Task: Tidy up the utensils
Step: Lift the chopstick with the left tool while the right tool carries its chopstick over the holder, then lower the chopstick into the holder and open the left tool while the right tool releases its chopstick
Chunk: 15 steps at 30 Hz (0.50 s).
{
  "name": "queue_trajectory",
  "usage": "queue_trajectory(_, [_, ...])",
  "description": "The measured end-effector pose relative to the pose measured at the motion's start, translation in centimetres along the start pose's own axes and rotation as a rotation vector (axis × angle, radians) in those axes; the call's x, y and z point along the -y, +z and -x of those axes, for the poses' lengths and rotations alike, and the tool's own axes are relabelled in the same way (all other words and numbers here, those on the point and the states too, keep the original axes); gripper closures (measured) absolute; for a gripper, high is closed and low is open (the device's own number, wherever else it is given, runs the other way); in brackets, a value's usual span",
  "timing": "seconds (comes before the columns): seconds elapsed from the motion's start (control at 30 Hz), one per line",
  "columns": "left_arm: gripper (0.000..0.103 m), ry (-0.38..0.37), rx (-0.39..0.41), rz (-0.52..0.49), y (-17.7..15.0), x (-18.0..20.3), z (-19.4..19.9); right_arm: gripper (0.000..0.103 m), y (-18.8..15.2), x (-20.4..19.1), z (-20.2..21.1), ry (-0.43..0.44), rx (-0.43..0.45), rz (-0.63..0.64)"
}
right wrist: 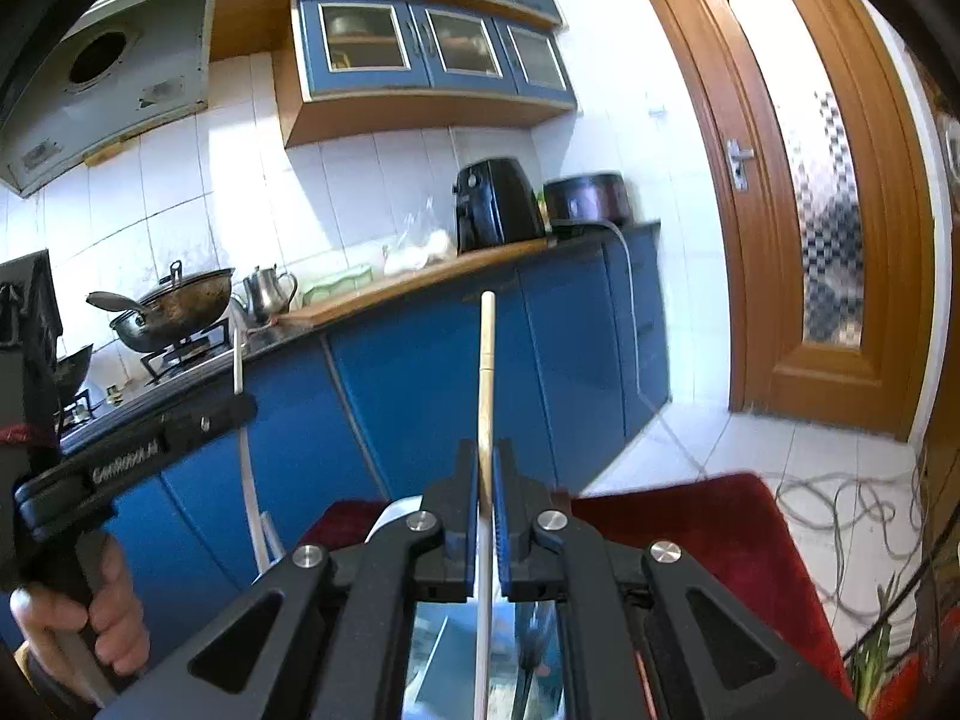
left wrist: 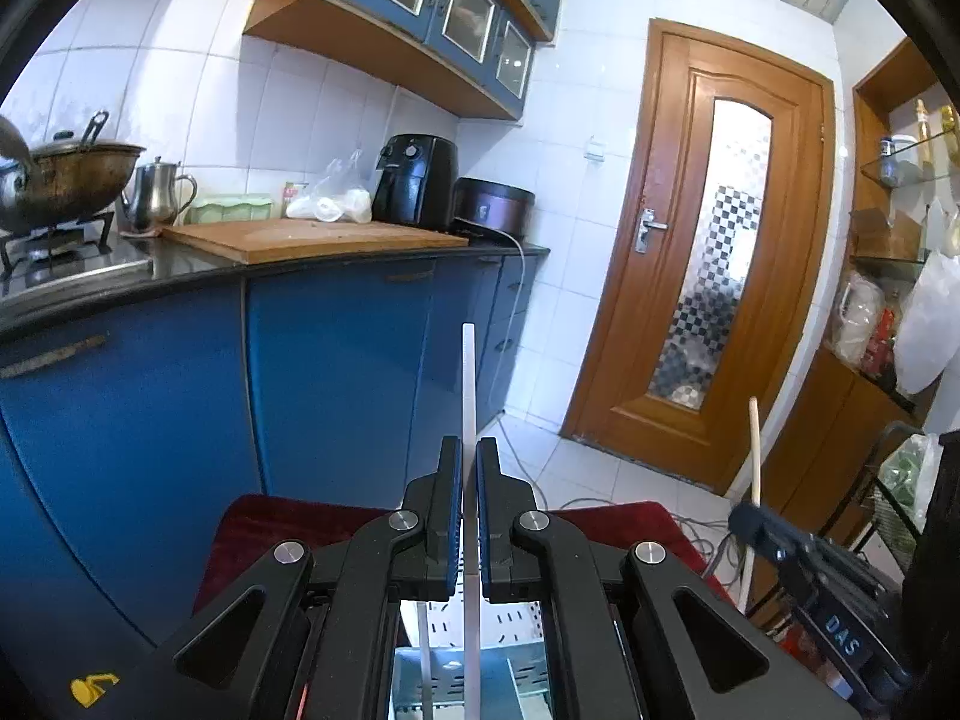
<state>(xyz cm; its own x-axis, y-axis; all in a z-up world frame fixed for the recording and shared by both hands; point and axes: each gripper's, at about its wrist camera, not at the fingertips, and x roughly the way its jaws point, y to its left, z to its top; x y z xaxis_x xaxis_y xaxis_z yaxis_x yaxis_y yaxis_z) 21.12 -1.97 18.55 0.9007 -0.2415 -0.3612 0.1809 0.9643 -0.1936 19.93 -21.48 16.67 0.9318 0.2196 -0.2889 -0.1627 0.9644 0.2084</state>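
My left gripper (left wrist: 470, 450) is shut on a thin white utensil handle (left wrist: 468, 384) that stands upright between the fingers. My right gripper (right wrist: 486, 450) is shut on a wooden utensil handle (right wrist: 486, 348), also upright. Both are raised above a red cloth (right wrist: 708, 528). A perforated metal utensil holder (left wrist: 516, 624) shows below the left gripper, behind the fingers. The right gripper also shows in the left wrist view (left wrist: 750, 519) with its wooden stick (left wrist: 755, 450). The left gripper shows in the right wrist view (right wrist: 243, 405) with the white stick (right wrist: 239, 366).
Blue kitchen cabinets (left wrist: 336, 372) with a black countertop (left wrist: 384, 255) stand ahead, holding a wok (left wrist: 72, 180), kettle (left wrist: 153, 195), cutting board (left wrist: 312, 237) and air fryer (left wrist: 417, 180). A wooden door (left wrist: 708, 252) is to the right. Cables (right wrist: 840, 504) lie on the tiled floor.
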Motion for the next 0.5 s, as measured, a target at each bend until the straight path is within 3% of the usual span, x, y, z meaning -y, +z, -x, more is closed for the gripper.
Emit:
queue_trajectory(0.2, [0.099, -0.012, -0.019, 0.015, -1.6, -0.2, -1.6, 0.097, -1.2, -0.9, -1.7, -0.034, 0.060, 0.053])
queue_trajectory(0.5, [0.099, -0.020, -0.048, -0.013, -4.2, 0.2, -3.0, 0.097, -3.5, -0.8, -3.3, -0.028, 0.027, 0.071])
